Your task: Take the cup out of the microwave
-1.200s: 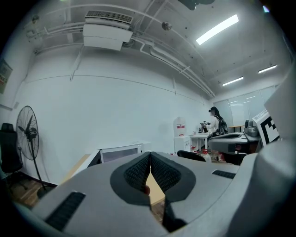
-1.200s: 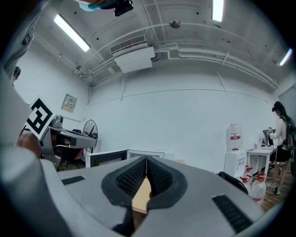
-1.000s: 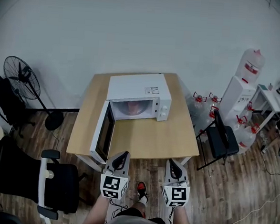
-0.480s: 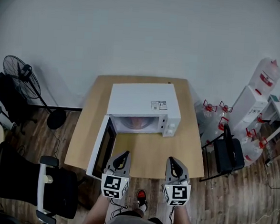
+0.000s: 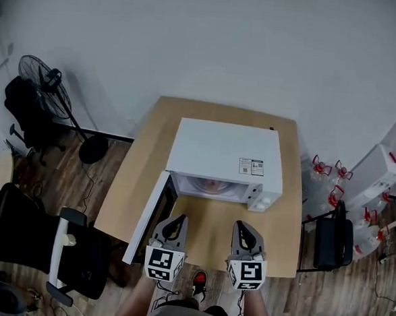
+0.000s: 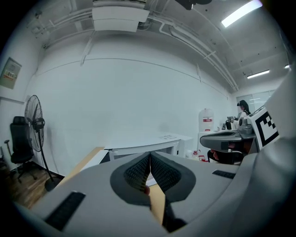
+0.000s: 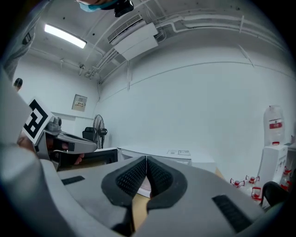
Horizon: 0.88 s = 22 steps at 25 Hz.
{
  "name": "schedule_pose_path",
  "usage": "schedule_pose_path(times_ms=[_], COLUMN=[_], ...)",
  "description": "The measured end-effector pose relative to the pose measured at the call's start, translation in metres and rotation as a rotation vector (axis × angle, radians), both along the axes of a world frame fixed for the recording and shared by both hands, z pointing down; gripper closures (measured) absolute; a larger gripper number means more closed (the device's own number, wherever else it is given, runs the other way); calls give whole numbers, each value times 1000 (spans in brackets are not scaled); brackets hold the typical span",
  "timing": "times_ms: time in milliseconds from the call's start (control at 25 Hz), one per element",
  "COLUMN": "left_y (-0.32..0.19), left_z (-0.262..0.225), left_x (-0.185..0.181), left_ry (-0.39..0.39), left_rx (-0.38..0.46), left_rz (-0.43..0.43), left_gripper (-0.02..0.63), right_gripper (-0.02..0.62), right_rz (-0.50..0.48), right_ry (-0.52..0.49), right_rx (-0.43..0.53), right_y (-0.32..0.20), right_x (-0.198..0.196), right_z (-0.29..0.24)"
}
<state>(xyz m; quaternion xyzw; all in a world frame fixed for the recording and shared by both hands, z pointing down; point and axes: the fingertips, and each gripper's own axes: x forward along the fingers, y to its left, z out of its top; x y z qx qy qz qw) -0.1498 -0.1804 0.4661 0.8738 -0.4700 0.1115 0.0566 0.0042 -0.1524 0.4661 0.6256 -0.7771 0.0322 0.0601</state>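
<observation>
we look steeply down at a white microwave (image 5: 225, 156) on a wooden worktop (image 5: 143, 164), its door (image 5: 150, 215) swung open toward our left. inside the lit cavity a pale pinkish shape, likely the cup (image 5: 209, 185), sits near the middle; we cannot tell whether it stands upright. both pairs of jaws are pressed together and hold nothing. the left gripper (image 5: 175, 220) hovers just beside the open door, the right gripper (image 5: 242, 226) before the cavity's right half. the cup lies straight ahead, between the two and well apart from both. neither looks clearly nearer, though we judge the right has the freer path.
</observation>
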Motion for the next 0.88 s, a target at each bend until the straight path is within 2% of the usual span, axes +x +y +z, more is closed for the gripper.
schedule_pose_path(times_ms=[440,880], left_y=[-49,-84], left_z=[36,77], left_x=[-3,-3], left_ry=[-3,-8], left_rx=[-44,-94], left_rz=[-70,-98], left_gripper=[583,583], right_gripper=[577,576], right_rz=[-106,-142], right_ry=[-19,-44], right_rx=[-58,-127], right_y=[-68,-116], right_x=[-25,-29], right_z=[42,98])
